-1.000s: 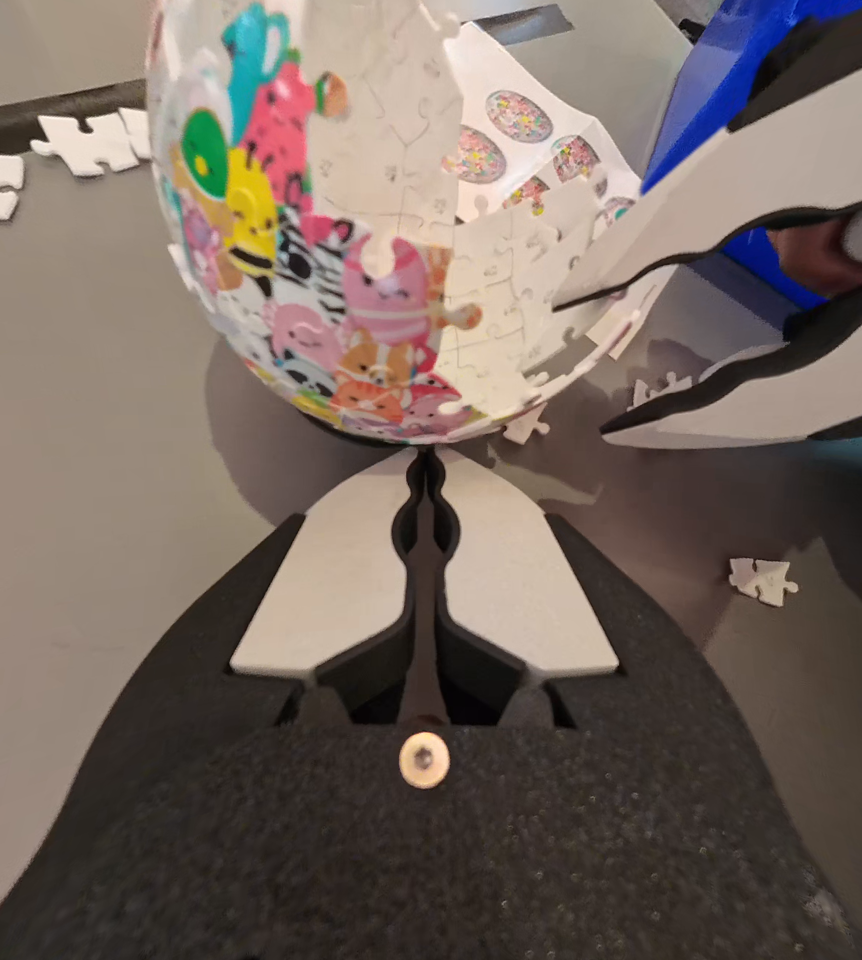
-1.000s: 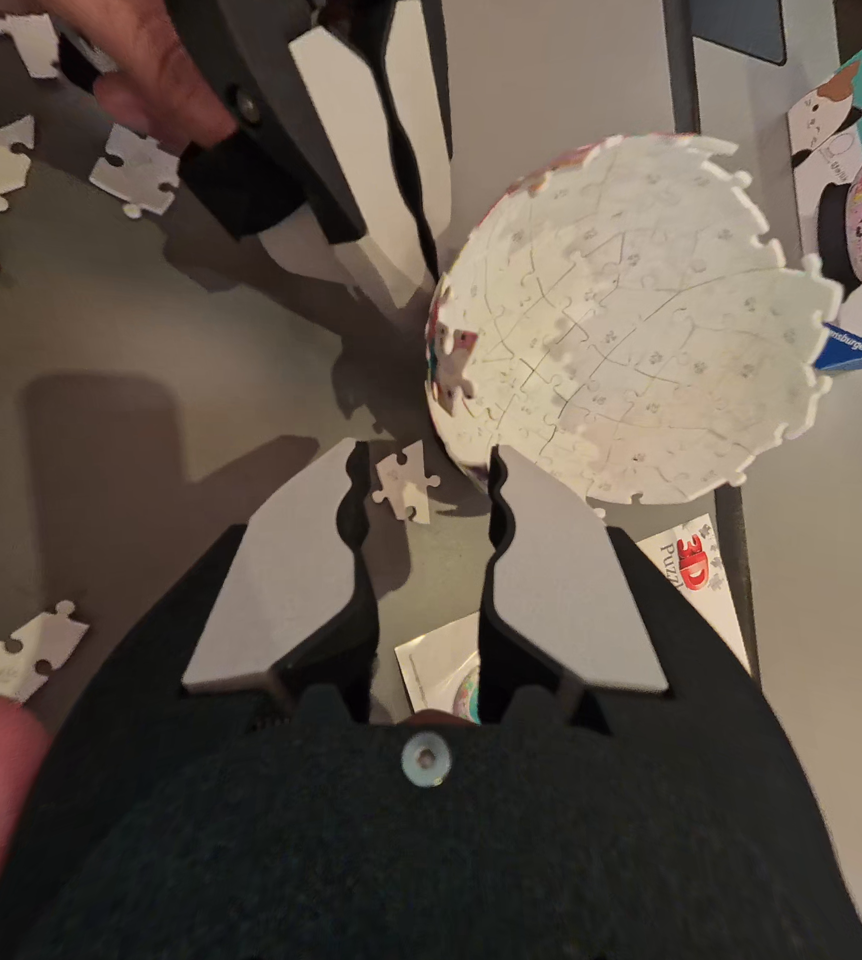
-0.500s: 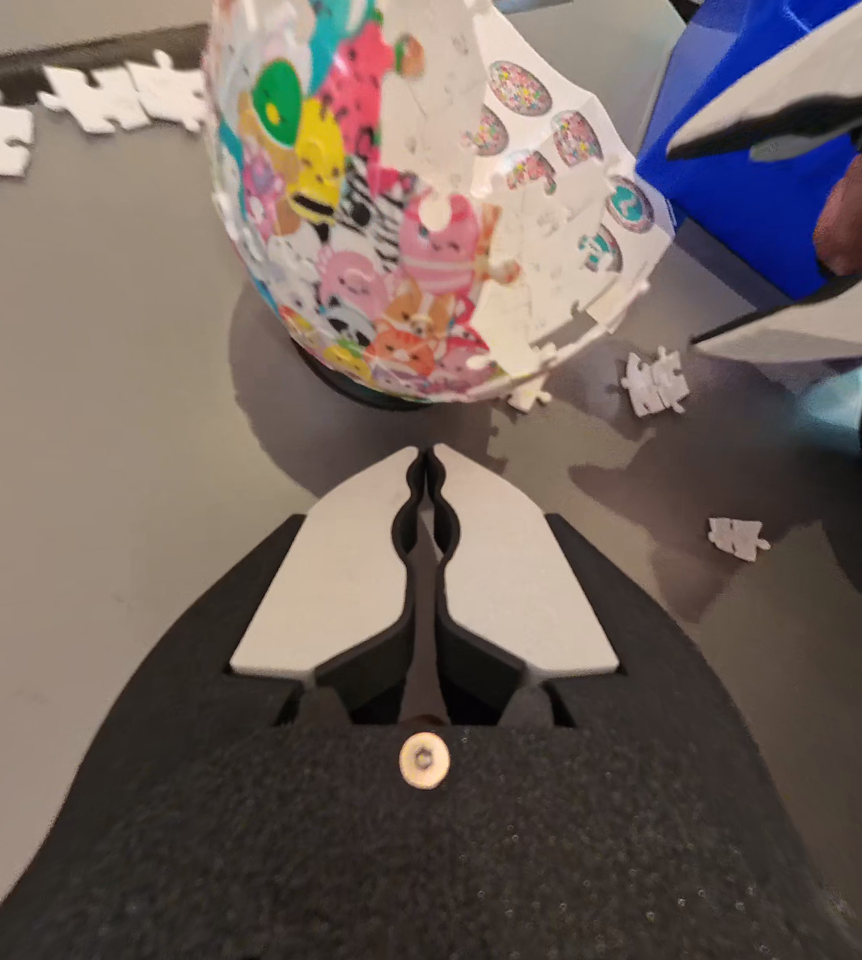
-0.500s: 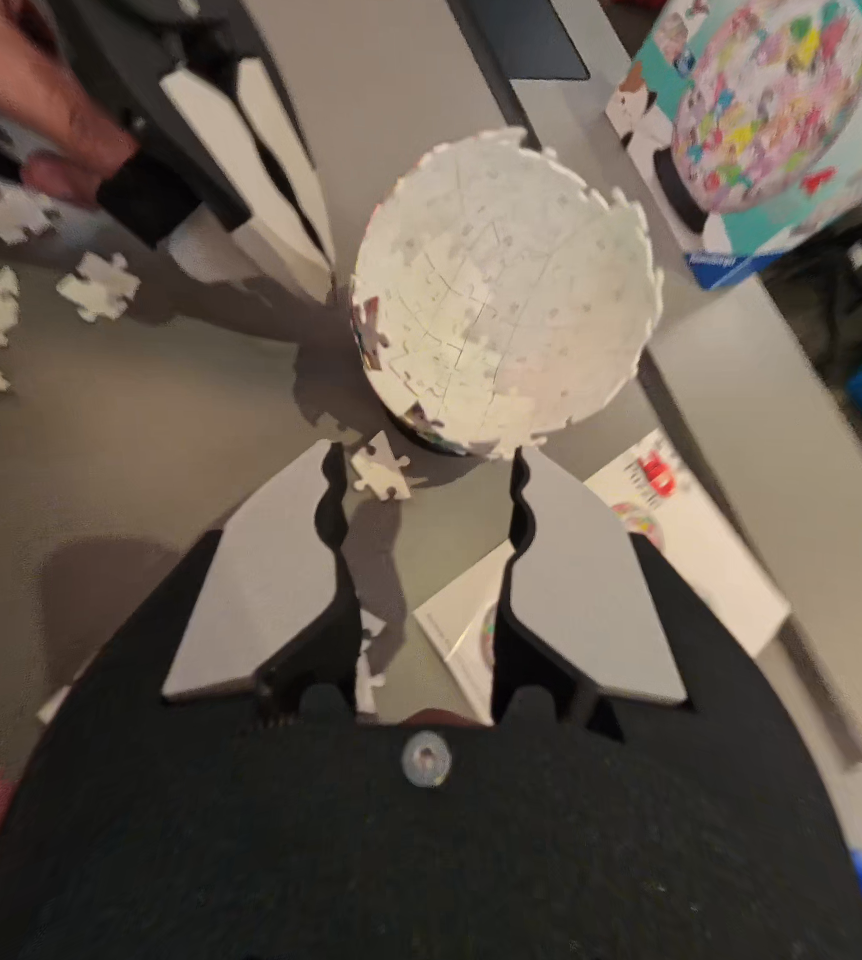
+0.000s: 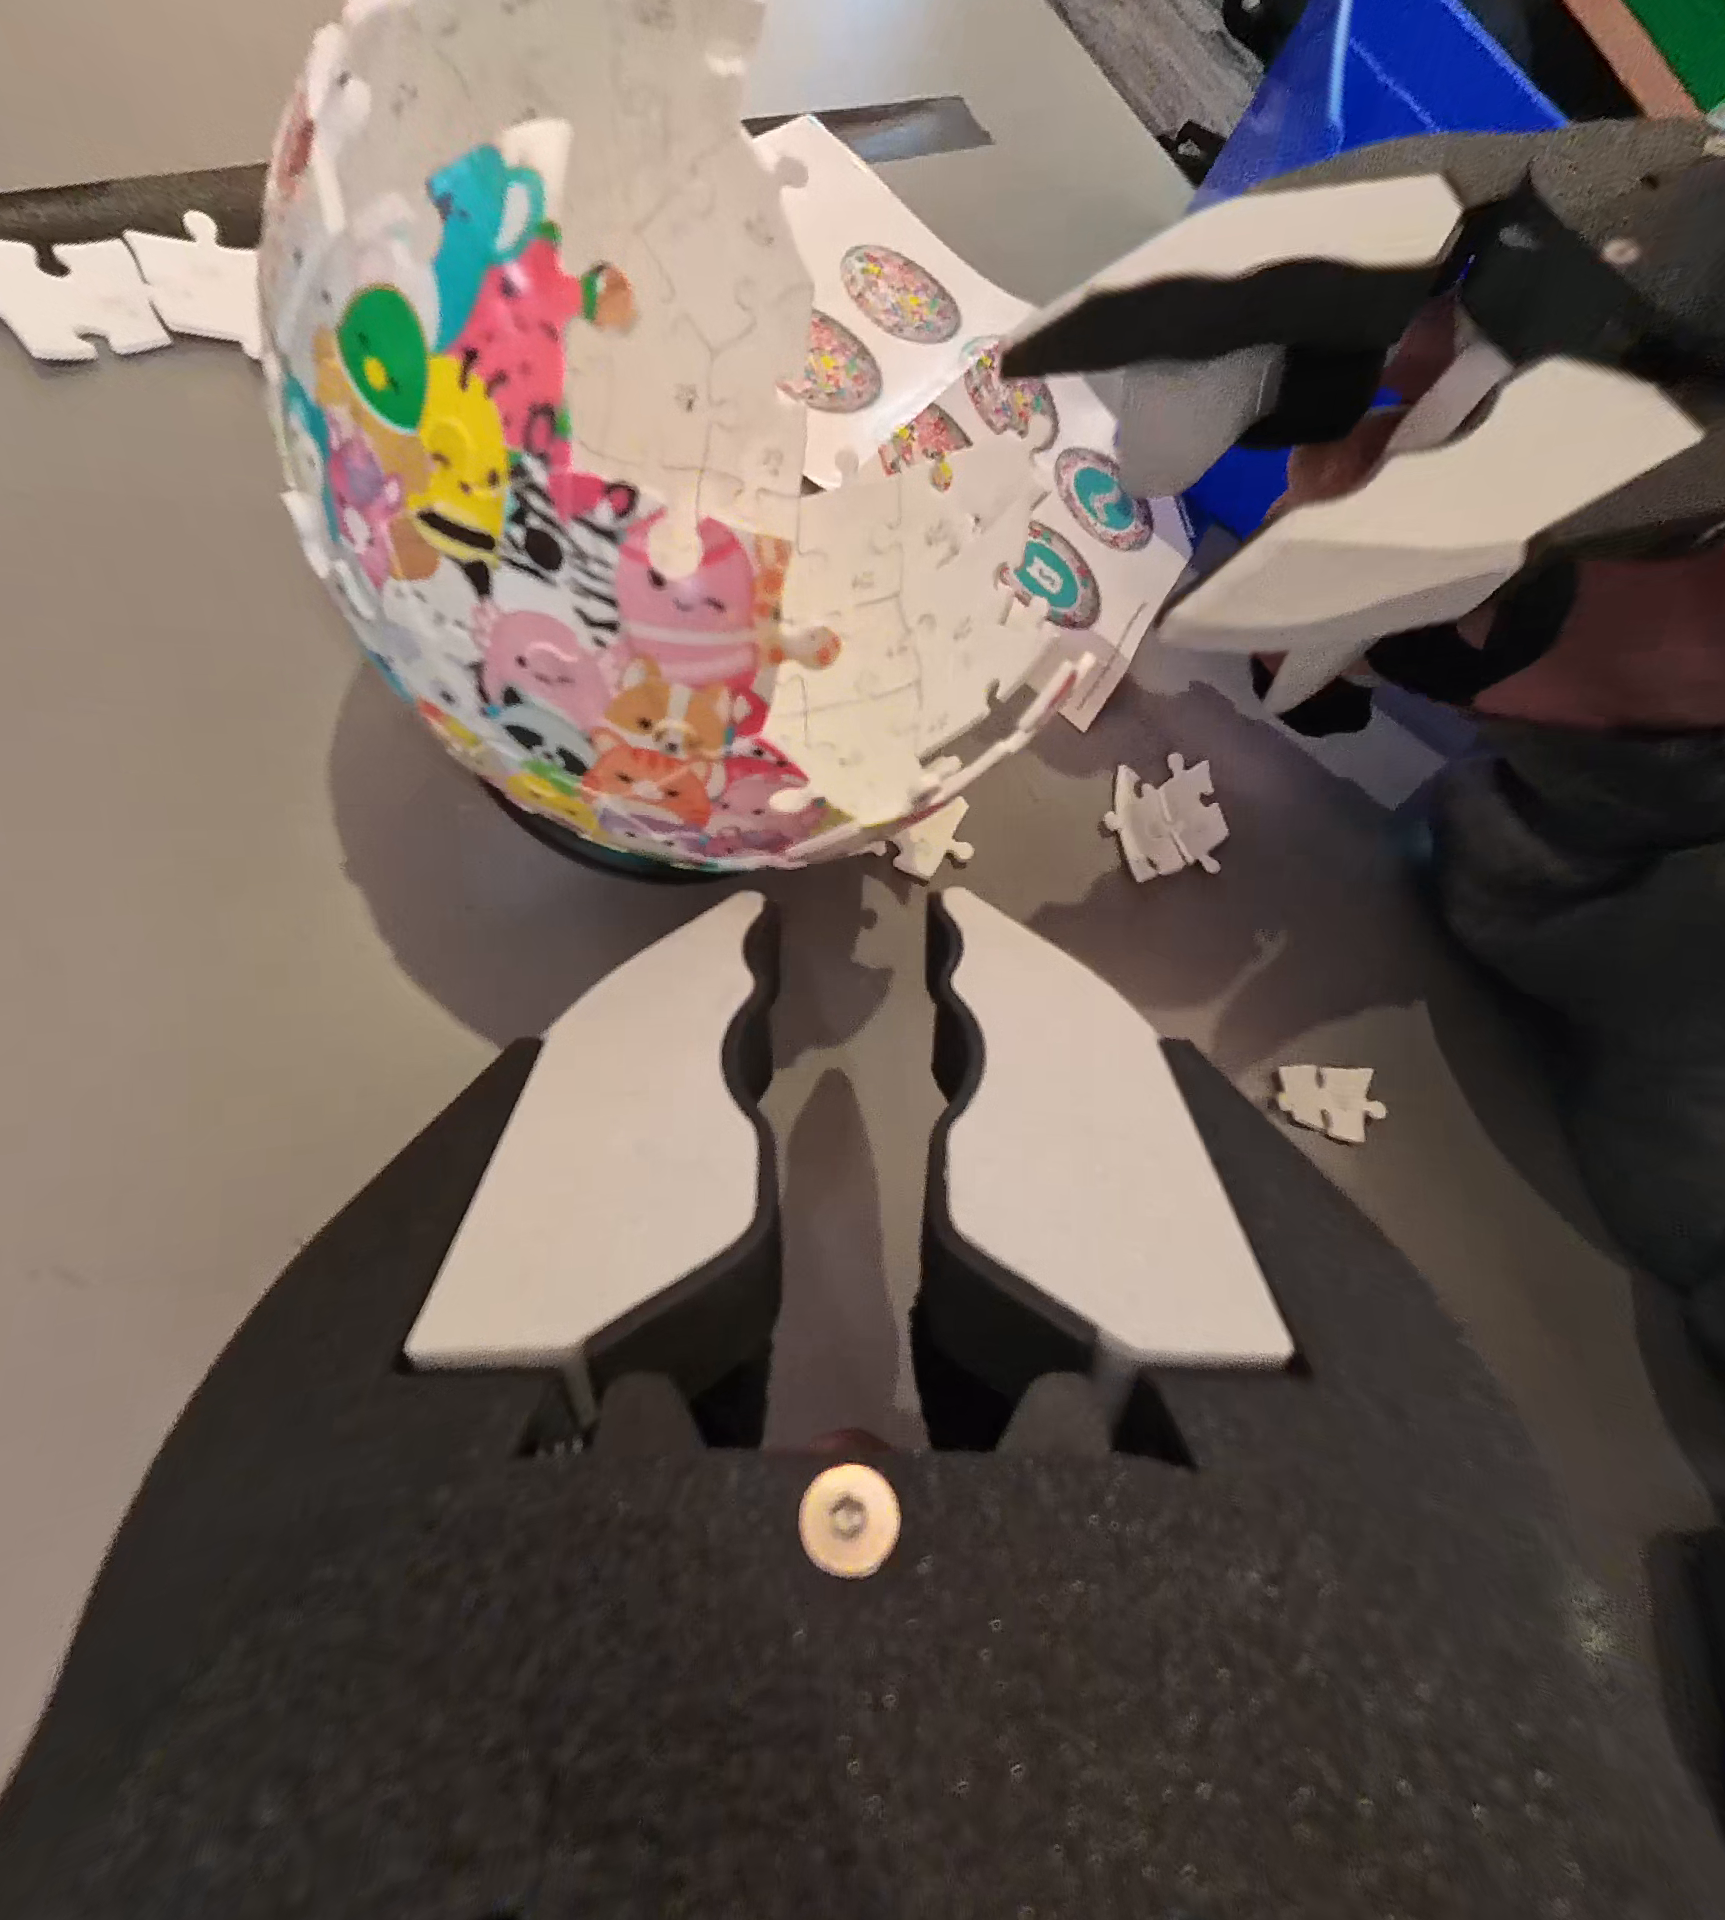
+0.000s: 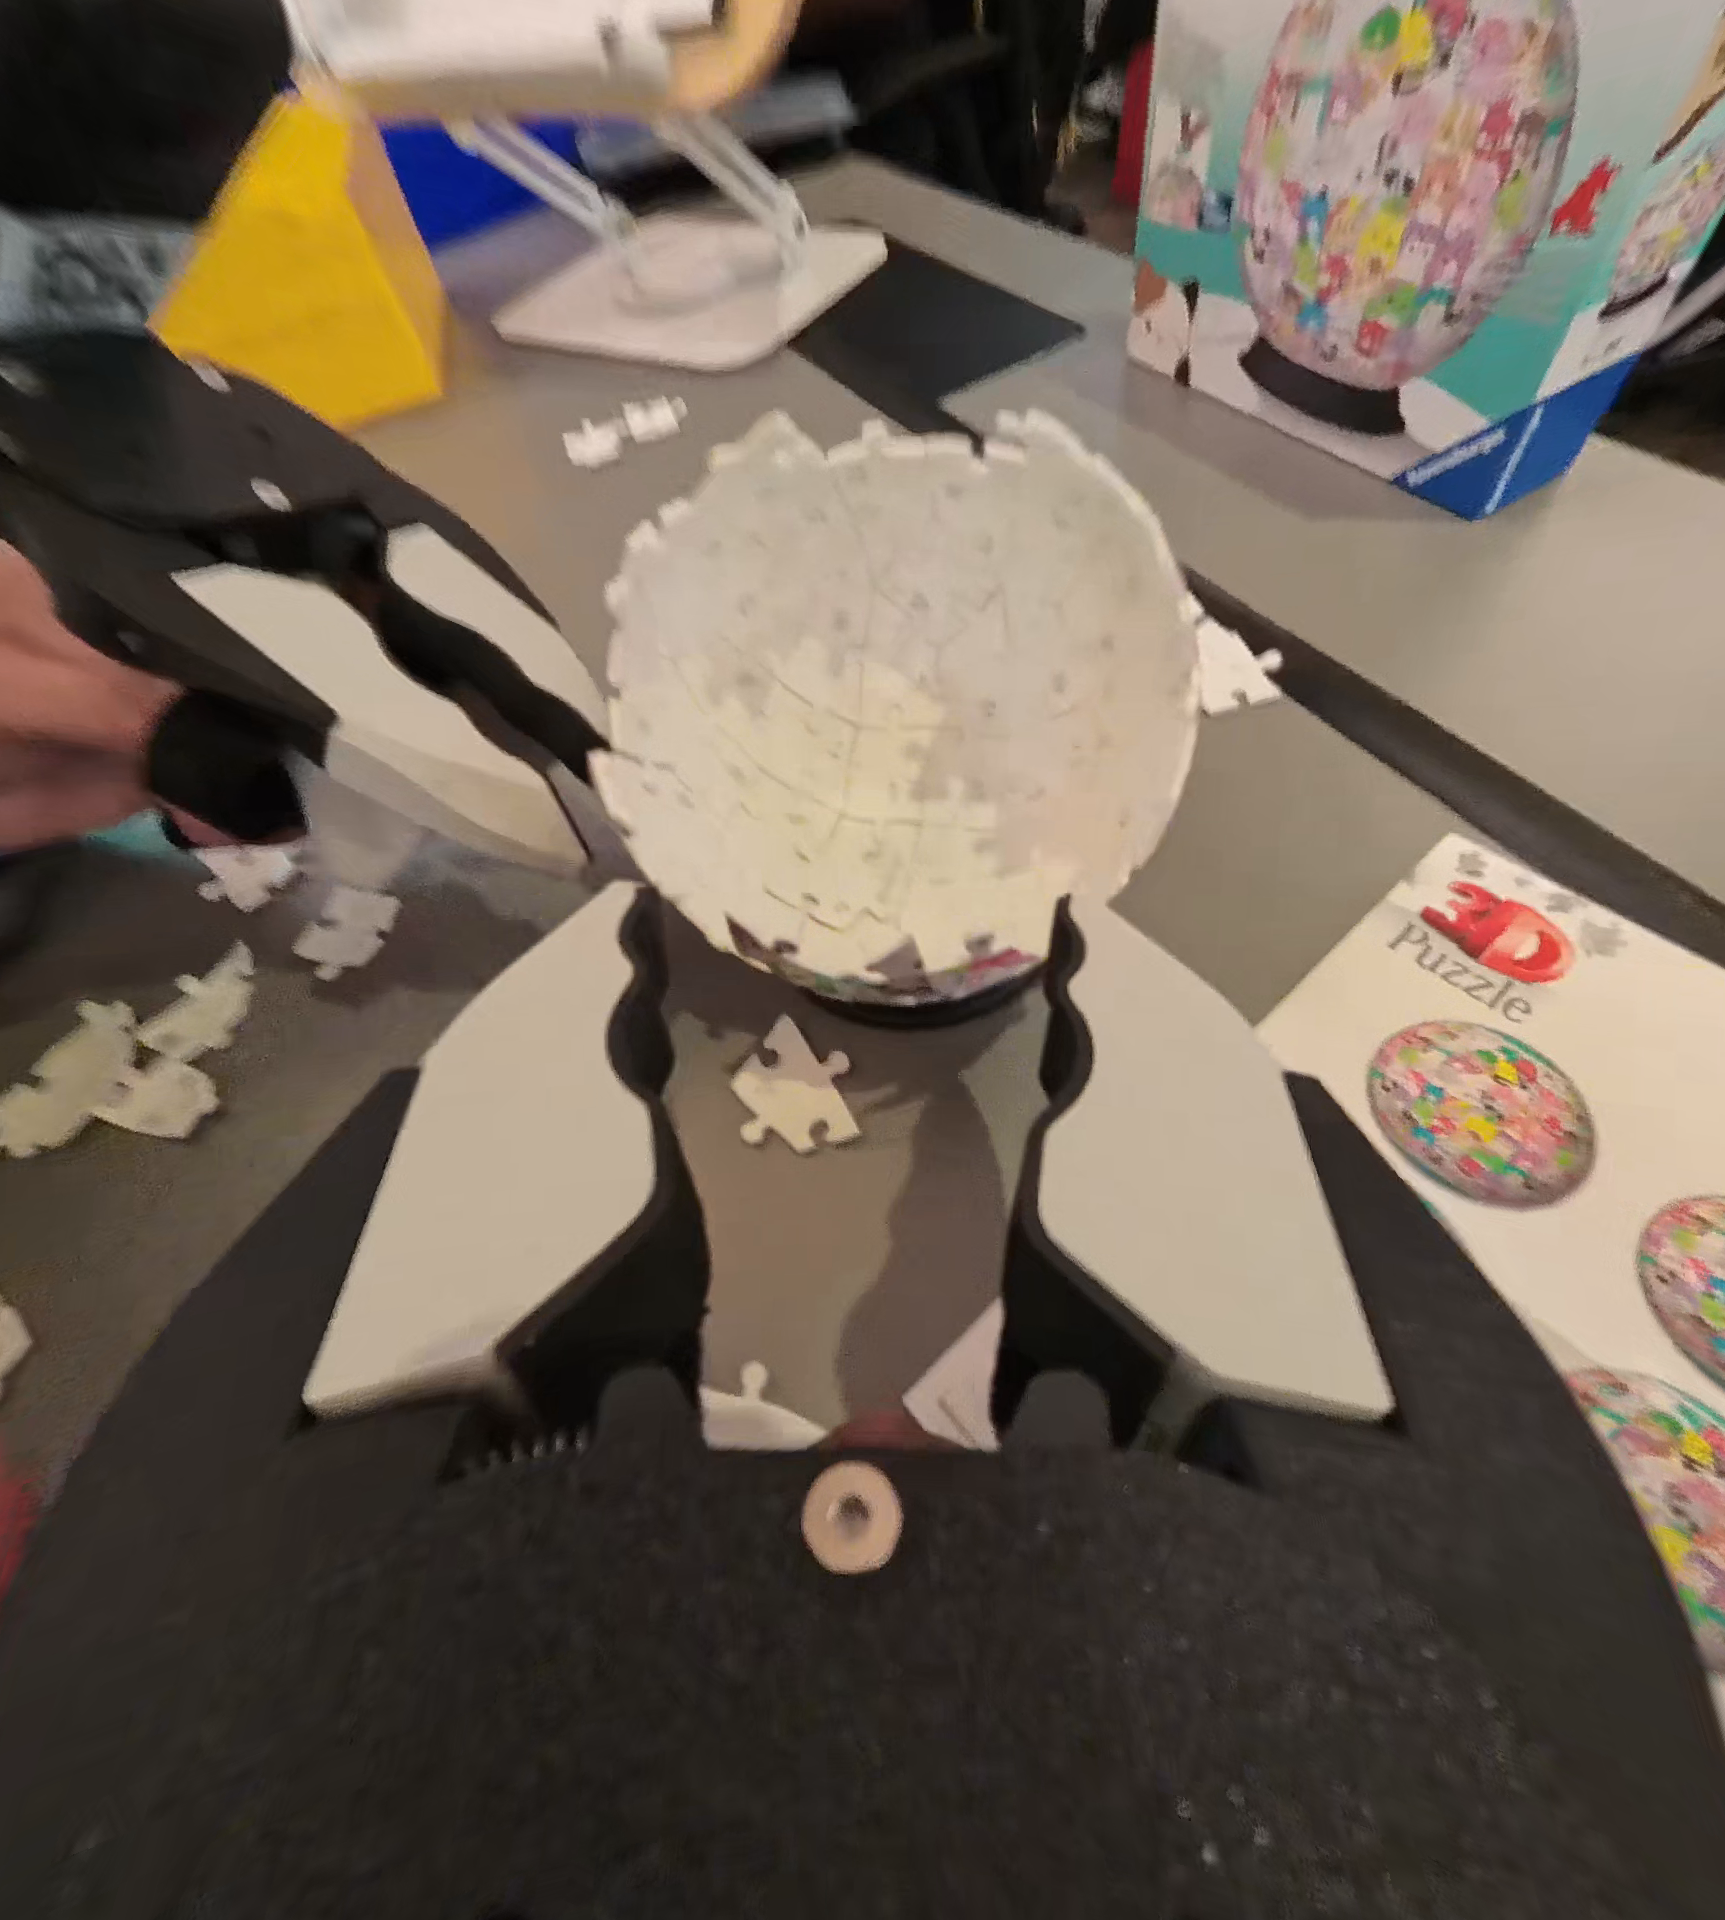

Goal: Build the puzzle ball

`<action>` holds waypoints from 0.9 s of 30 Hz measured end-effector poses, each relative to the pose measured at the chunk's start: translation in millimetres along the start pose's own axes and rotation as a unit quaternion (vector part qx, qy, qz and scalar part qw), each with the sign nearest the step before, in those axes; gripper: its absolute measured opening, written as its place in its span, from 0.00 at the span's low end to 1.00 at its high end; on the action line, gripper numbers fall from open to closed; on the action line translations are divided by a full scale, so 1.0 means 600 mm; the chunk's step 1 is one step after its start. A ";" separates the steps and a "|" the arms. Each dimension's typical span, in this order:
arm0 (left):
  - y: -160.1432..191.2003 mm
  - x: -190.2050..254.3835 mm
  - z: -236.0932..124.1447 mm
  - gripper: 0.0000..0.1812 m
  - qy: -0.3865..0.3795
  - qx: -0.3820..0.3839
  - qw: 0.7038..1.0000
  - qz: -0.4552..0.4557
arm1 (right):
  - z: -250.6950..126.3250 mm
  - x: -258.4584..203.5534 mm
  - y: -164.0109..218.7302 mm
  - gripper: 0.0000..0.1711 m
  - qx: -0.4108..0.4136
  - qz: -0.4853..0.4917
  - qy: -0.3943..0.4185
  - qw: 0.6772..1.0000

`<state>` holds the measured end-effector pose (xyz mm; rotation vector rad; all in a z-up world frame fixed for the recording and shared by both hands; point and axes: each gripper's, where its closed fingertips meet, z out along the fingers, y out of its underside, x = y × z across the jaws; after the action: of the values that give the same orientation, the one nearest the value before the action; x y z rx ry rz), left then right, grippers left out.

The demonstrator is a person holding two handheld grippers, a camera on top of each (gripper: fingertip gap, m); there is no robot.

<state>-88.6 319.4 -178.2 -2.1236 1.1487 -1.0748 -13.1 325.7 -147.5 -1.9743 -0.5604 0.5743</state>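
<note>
The half-built puzzle ball stands on a black stand. Its outside shows colourful cartoon animals, and its open side shows the white inside. My left gripper is open and empty, just in front of the ball's base. It shows in the right wrist view at the ball's left edge. My right gripper is open and empty, its tips either side of the ball's lower front. It also shows in the left wrist view, right of the ball. A loose white piece lies between its fingers.
More loose pieces lie right of the ball, behind it and on the left. The puzzle box stands at the back right; a leaflet lies to the right. A yellow object and a white stand are behind.
My left gripper has opened from shut. My right gripper has swung from looking down into the ball to a lower view from the side, and its jaws have spread wider.
</note>
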 end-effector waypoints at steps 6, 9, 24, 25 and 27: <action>-0.003 -0.020 0.002 0.14 -0.012 -0.001 1.000 0.000 | 0.013 -0.007 0.024 0.41 -0.027 -0.013 0.021 0.999; -0.009 -0.034 -0.002 0.14 -0.021 0.001 1.000 0.001 | 0.013 -0.011 0.023 0.41 -0.014 0.003 0.020 1.000; -0.051 -0.140 -0.029 0.14 -0.057 0.014 0.998 0.025 | 0.025 -0.057 0.031 0.37 -0.043 -0.067 0.045 0.996; -0.054 -0.150 -0.033 0.14 -0.060 0.020 0.997 0.041 | 0.019 -0.051 0.029 0.35 -0.063 -0.104 0.059 0.991; -0.061 -0.175 -0.041 0.14 -0.077 0.039 0.993 0.085 | 0.010 -0.041 0.027 0.35 -0.116 -0.189 0.071 0.973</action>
<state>-126.9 426.8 -180.6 -1.9702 1.1706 -0.8509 -33.7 307.8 -160.7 -2.0342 -0.9199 0.1335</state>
